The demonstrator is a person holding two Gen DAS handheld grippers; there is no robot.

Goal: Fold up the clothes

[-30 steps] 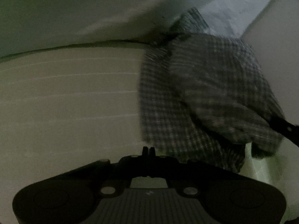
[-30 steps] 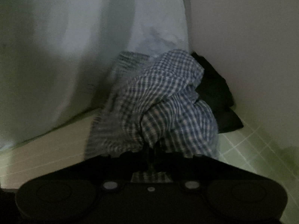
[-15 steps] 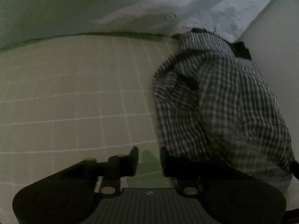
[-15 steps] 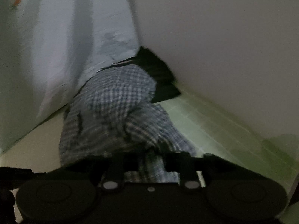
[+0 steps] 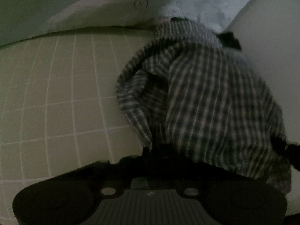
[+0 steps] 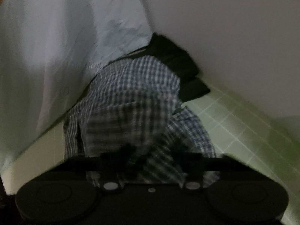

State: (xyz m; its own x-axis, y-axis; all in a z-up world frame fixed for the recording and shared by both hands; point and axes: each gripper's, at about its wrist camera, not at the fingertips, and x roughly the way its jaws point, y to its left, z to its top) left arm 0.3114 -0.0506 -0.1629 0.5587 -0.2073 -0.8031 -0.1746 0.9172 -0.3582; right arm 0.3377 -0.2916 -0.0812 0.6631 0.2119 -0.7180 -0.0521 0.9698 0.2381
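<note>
the checked shirt (image 5: 206,97) lies bunched on the green gridded mat (image 5: 56,93), its long axis running from the grippers away toward the corner where the white sheet (image 5: 202,1) meets the wall (image 6: 234,37). its far end touches the sheet; a dark garment (image 6: 178,63) sits just behind the shirt in that corner, against the wall. in the left wrist view a folded edge of the shirt opens toward the mat's bare side, and the near hem comes down to the left gripper (image 5: 150,151).

the left gripper's fingers look drawn together at the shirt's near edge, with the cloth draped over them on one side; whether cloth is pinched between them cannot be told in the dark. the right gripper (image 6: 151,155) has its fingers apart, with shirt fabric lying between and over them. the frame is blurred and dim. no containers show in either view.
</note>
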